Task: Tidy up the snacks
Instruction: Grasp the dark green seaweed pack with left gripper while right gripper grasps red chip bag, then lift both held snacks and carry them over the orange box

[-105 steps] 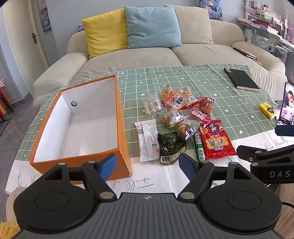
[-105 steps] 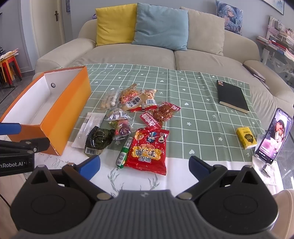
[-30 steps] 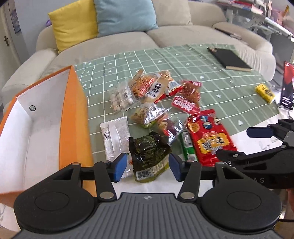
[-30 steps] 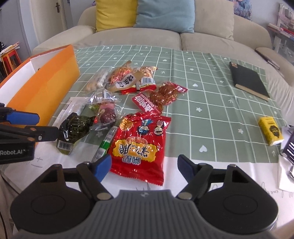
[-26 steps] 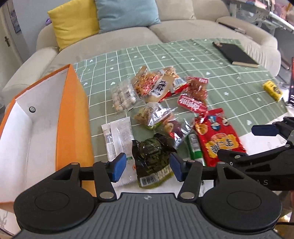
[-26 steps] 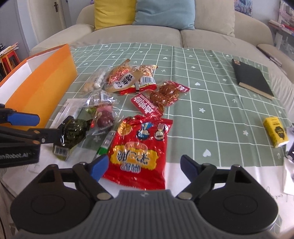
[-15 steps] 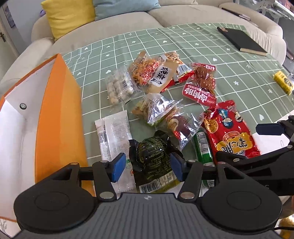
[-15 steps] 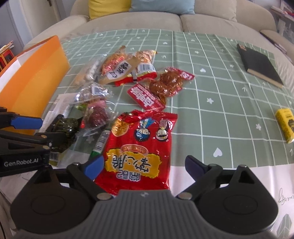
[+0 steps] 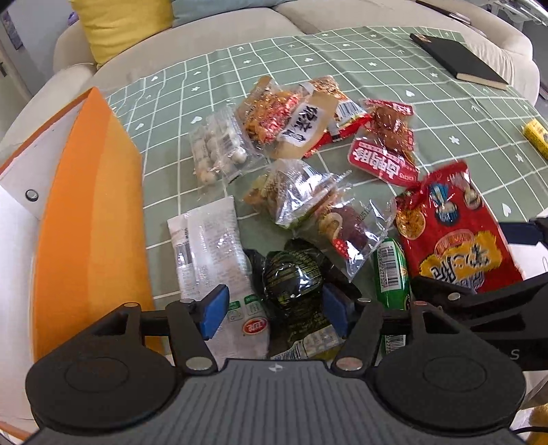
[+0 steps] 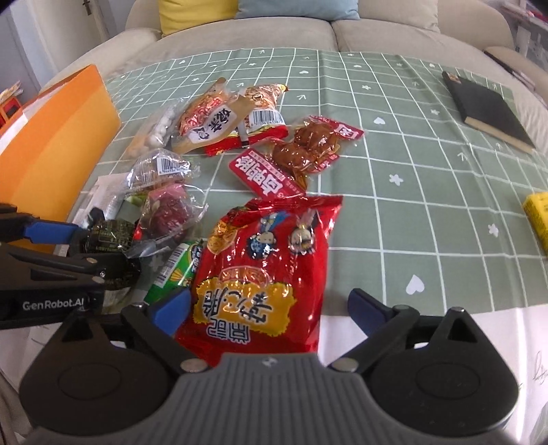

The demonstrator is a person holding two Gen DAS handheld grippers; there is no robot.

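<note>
Several snack packets lie heaped on the green checked tablecloth. An orange box with a white inside stands at the left. My left gripper hangs low over a dark green packet. Its jaws are opening; the packet lies between the blue pads, not clamped. My right gripper is open wide, straddling the near end of a big red bag. A green tube snack lies between the two packets. The left gripper's blue finger shows at the left in the right wrist view.
A white wrapped bar, clear packets and red meat packets crowd the cloth beyond. A black notebook and a small yellow box lie to the right. A beige sofa runs along the far side.
Both grippers came down and closer to the snacks. The left jaws widened around the dark green packet, and the right jaws widened over the red bag.
</note>
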